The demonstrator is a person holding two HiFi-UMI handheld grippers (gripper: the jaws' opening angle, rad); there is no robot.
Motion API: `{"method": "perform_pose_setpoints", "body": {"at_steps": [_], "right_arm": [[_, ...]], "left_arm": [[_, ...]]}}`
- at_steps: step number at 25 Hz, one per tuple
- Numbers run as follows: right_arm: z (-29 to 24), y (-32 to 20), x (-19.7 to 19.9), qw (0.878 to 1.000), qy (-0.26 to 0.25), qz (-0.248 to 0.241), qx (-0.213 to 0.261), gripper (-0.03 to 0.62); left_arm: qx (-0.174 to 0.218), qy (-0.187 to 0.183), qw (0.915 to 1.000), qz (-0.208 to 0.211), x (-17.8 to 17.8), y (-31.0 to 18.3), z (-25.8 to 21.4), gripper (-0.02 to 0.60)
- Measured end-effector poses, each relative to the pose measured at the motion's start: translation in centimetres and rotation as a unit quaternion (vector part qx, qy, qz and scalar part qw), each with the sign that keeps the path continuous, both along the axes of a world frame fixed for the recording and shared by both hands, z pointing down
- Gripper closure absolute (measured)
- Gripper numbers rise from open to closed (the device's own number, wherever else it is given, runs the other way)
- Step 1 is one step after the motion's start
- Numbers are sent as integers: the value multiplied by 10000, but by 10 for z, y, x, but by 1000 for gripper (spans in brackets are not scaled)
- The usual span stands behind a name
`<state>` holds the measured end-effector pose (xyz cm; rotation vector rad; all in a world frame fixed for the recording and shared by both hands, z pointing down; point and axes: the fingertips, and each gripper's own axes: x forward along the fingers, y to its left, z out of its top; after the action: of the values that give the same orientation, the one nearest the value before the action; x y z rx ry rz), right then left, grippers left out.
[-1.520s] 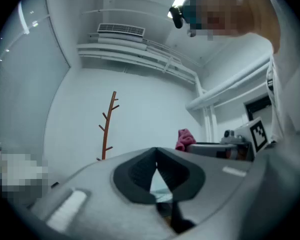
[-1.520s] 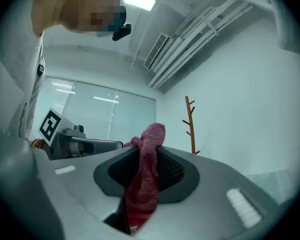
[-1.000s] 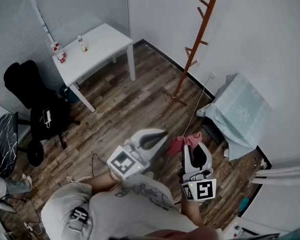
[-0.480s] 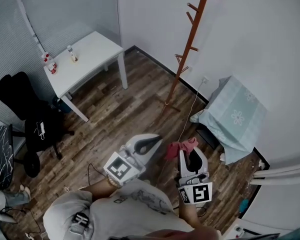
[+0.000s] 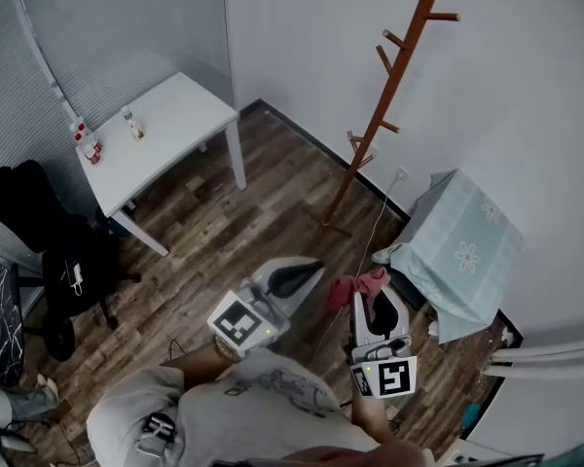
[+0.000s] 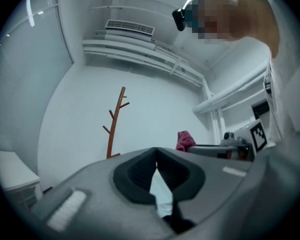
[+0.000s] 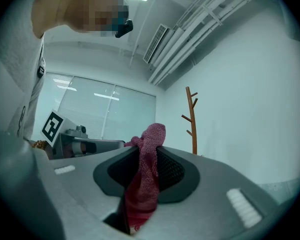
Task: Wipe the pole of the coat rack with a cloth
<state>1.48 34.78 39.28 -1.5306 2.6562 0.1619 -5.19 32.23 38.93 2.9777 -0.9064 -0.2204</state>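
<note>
A brown wooden coat rack with short pegs stands against the white wall, ahead of both grippers and well apart from them. It shows small in the left gripper view as the coat rack and in the right gripper view as the coat rack. My right gripper is shut on a red cloth, which bunches up between its jaws and sticks out past the tips as the red cloth. My left gripper is shut with nothing in it; its jaws meet at the tips.
A white table with small bottles stands at the left. A black office chair is beside it. A cabinet draped in a pale blue cover stands right of the rack. A cable runs over the wood floor near the rack's base.
Both grippers have moved forward toward the coat rack, the right one carrying the red cloth. The rack's base now lies closer to the gripper tips.
</note>
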Motion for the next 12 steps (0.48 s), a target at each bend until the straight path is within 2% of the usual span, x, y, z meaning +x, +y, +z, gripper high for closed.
{"method": "perform_pose_setpoints", "body": {"at_steps": [7, 12], "right_arm": [[-15, -107, -38, 9998, 163, 68, 22, 490], [-23, -162, -53, 9995, 243, 173, 118, 490]], "left_arm": [[104, 144, 9998, 126, -38, -104, -18, 572], [181, 89, 9993, 313, -46, -157, -26, 571]]}}
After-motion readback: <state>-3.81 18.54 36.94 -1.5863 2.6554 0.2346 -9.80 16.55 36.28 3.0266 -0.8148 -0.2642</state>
